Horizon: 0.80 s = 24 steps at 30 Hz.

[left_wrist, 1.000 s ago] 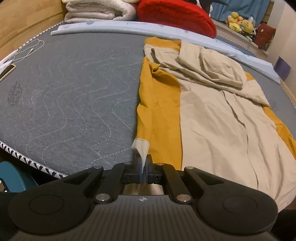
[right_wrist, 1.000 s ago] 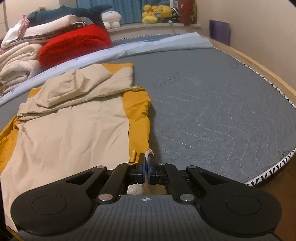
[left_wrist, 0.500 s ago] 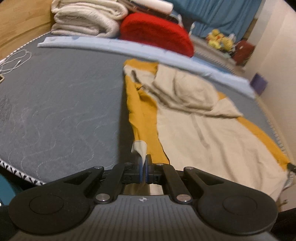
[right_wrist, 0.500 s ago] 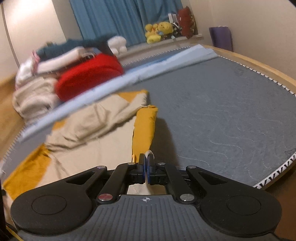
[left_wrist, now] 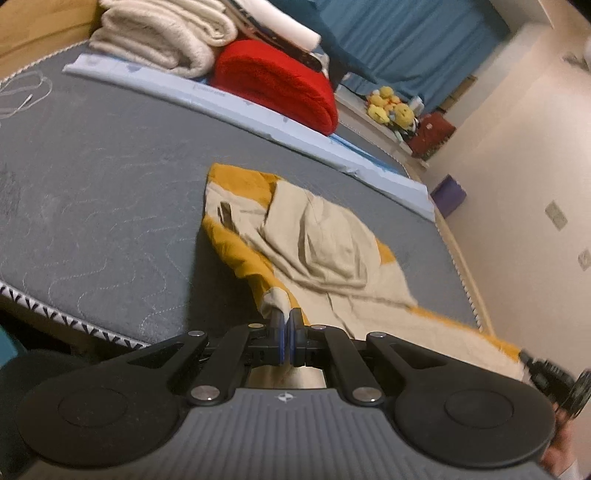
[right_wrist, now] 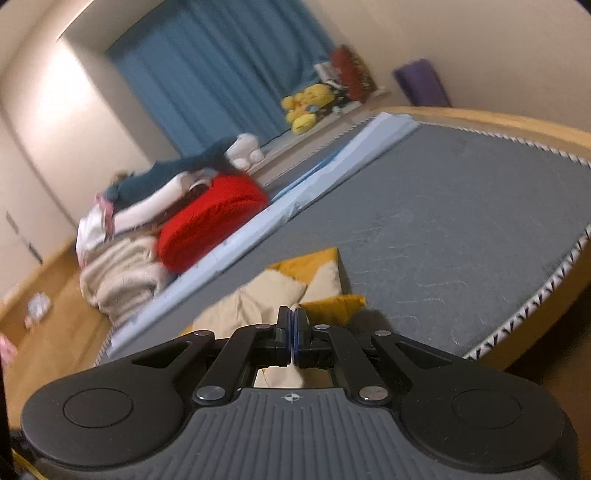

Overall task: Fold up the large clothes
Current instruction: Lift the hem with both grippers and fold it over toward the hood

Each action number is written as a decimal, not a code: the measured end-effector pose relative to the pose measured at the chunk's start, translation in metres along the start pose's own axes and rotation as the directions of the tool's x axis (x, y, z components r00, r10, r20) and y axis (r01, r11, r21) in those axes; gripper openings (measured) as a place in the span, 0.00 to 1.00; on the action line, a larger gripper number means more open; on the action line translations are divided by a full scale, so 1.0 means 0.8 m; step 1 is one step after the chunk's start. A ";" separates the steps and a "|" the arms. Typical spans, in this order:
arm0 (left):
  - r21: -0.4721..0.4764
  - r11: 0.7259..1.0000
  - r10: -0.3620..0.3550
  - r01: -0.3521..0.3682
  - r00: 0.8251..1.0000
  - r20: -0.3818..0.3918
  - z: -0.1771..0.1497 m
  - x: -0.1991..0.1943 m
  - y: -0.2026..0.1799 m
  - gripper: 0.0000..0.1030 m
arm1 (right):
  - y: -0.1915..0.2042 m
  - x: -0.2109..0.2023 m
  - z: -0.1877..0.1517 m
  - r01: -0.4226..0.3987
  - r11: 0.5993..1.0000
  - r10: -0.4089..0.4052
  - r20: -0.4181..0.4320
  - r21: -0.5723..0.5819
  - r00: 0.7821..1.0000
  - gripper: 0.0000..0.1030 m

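A large beige and mustard-yellow garment (left_wrist: 317,236) lies on the grey quilted mattress (left_wrist: 92,192). My left gripper (left_wrist: 285,325) is shut on its near left hem corner and holds it up off the mattress. My right gripper (right_wrist: 293,325) is shut on the near right hem corner, also lifted; the garment (right_wrist: 273,291) shows just past its tips. The near part of the cloth hangs between the two grippers. The other gripper's body (left_wrist: 554,376) shows at the right edge of the left wrist view.
Folded beige blankets (left_wrist: 166,33) and a red cushion (left_wrist: 273,81) are stacked at the far end on a light blue sheet (left_wrist: 236,107). A white cable (left_wrist: 22,92) lies at the far left. Yellow plush toys (left_wrist: 391,107) sit by the blue curtain (right_wrist: 221,66). A wooden bed frame (right_wrist: 517,122) rims the mattress.
Both grippers have risen and tilted up, lifting the hem corners off the mattress. The garment's near part has been drawn up and toward its far end.
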<state>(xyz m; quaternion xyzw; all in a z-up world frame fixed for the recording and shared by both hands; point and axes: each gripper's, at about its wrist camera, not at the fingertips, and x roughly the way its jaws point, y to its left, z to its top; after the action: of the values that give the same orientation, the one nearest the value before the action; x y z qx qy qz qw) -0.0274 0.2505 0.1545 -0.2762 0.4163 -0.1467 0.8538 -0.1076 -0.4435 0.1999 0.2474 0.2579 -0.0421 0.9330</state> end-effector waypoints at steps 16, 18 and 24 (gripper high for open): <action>-0.202 0.971 0.103 -0.130 0.985 -0.141 0.174 0.312 0.134 0.16 | -0.030 0.360 0.092 0.222 0.974 -0.216 -0.100 0.046 0.971 0.07; -0.263 0.954 0.116 -0.144 0.986 -0.117 0.177 0.317 0.152 0.31 | -0.040 0.379 0.094 0.229 0.972 -0.225 -0.084 0.044 0.971 0.07; -0.131 0.969 0.201 -0.211 0.976 -0.084 0.175 0.316 0.135 0.59 | -0.072 0.423 0.071 0.231 0.972 -0.219 -0.209 0.036 0.953 0.26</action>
<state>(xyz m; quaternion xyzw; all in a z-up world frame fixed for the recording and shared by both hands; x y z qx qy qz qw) 0.2403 0.2648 0.0016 -0.2850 0.4816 -0.0373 0.8279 0.1987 -0.5048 0.0472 0.2474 0.3771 -0.1302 0.8830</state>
